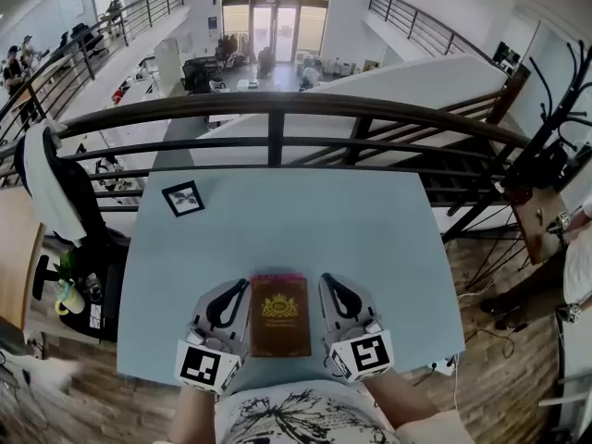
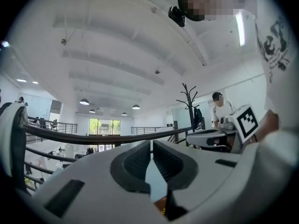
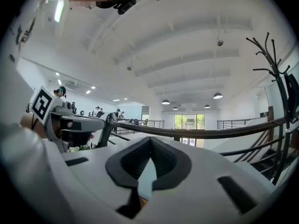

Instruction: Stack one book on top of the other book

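A brown book [image 1: 279, 317] with a gold emblem lies flat near the front edge of the pale blue table [image 1: 351, 220]. A pink strip [image 1: 277, 276] of a second book shows under its far edge. My left gripper [image 1: 242, 288] hangs just left of the books and my right gripper [image 1: 326, 280] just right of them, both apart from the covers. Each is shut with nothing between its pads. In the left gripper view the jaws [image 2: 152, 143] meet at the tips, with a sliver of brown book [image 2: 161, 204] below. The right gripper view shows its jaws [image 3: 150, 141] closed the same way.
A small black-framed marker card [image 1: 183, 198] lies at the table's far left. A dark railing [image 1: 277, 109] runs behind the table over an open drop. A chair draped in white cloth [image 1: 55, 192] stands left, a coat rack [image 1: 555, 146] and a person [image 1: 578, 266] right.
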